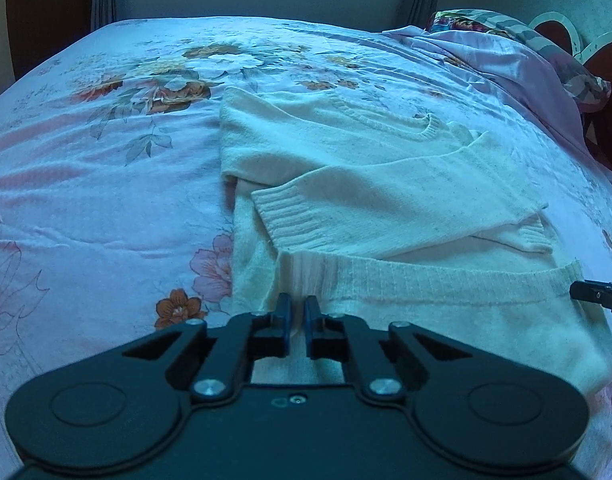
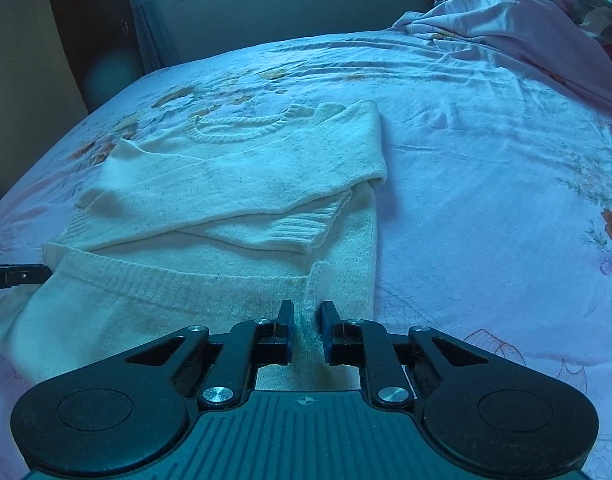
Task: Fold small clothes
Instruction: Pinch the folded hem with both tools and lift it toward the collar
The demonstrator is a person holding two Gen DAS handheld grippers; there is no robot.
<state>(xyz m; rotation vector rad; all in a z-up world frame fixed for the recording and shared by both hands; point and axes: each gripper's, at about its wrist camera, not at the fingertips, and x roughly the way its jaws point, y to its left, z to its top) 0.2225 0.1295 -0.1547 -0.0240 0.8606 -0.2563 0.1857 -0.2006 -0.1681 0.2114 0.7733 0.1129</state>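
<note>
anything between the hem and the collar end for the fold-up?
Nothing foreign. Both grippers, left and right, pinch the sweater hem; only its own crossed sleeves lie on the body ahead, flat, below the collar.

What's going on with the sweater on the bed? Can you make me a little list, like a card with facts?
garment: white knit sweater, lying on the bed
sleeves: both folded across the chest
collar: at the far end, away from the grippers
hem: ribbed hem lifted and turned toward the collar
left gripper: shut on one corner of the hem
right gripper: shut on the other corner
surface: floral bedsheet
far corner: rumpled pink bedding
</note>
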